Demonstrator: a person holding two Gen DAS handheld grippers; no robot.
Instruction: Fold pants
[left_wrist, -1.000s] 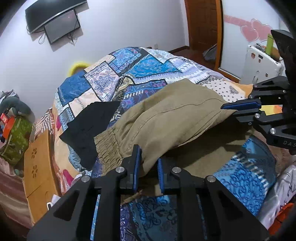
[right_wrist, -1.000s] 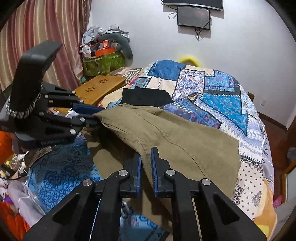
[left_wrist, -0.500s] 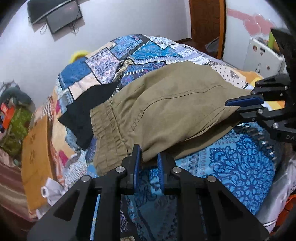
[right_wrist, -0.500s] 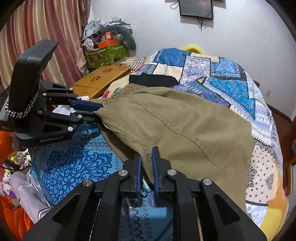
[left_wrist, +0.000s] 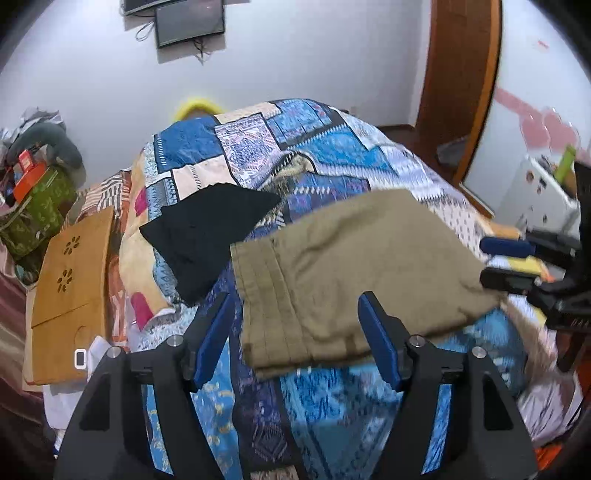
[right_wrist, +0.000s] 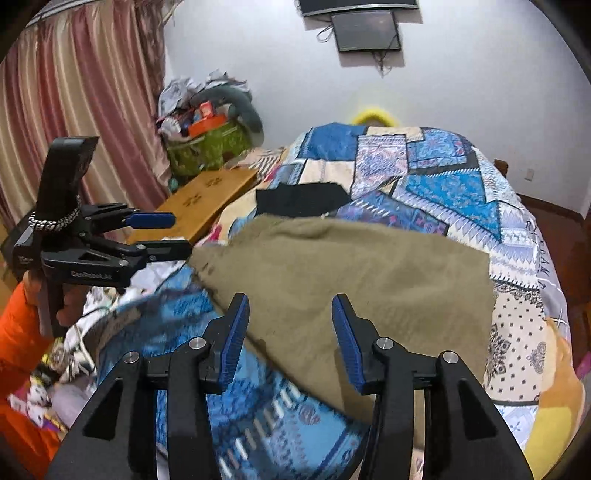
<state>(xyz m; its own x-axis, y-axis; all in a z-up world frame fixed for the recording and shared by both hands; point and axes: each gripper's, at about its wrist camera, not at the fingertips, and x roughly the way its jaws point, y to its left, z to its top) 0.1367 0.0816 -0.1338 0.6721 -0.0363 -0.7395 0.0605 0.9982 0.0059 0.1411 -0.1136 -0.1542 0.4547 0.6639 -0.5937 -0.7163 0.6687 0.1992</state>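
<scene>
A bedroom with a patchwork quilt (left_wrist: 332, 155) on the bed and a wall screen (right_wrist: 365, 26) above. The olive pants (left_wrist: 351, 273) lie folded on the quilt, long axis running side to side, stitched hem end toward the black garment (left_wrist: 207, 236). Left gripper (left_wrist: 297, 334) and right gripper (right_wrist: 290, 338) both stand spread wide, holding nothing. Lettering on the left gripper's body is too blurred to read.

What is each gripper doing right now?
Left gripper: open, holding nothing; pants lie on the bed.
Right gripper: open, holding nothing.
</scene>
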